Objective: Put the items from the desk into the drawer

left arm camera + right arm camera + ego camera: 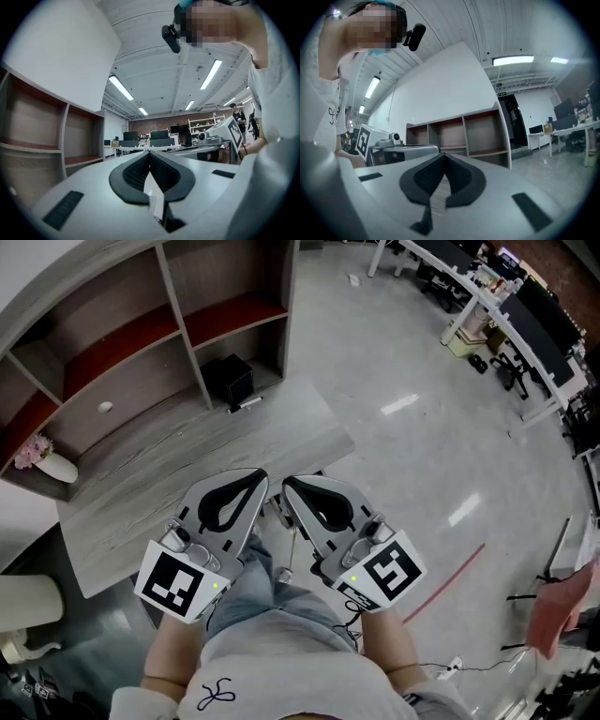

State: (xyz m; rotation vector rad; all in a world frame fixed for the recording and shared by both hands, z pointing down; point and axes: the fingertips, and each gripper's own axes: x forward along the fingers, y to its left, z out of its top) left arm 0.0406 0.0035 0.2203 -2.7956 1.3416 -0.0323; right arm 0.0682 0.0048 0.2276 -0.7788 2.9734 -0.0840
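While both claws hung close to my body over the near edge of the grey desk (178, 470), neither held anything. My left gripper (259, 478) had its black pads pressed together tip to tip. My right gripper (290, 486), just beside it, was closed the same way and empty.

Judgement: no pick had begun, and the step in hand was the first reach. To do it well I should spread one claw before lowering it, come down square over an item, and keep the other claw free for the drawer.

Beyond the claws, the visible desk top carried no loose item. The only candidate was a black box (228, 379) near the foot of the shelf unit (178, 329). I could not tell whether it stood on the desk's far edge or on the floor behind. A panel with a pale knob (105, 407) low in the shelf was probably the drawer, and it looked shut. A vase of pink flowers (45, 460) sat in the leftmost compartment.

Hidden: my grippers and lap covered the near strip of desk. Both gripper views looked out across the room, not at the work surface.
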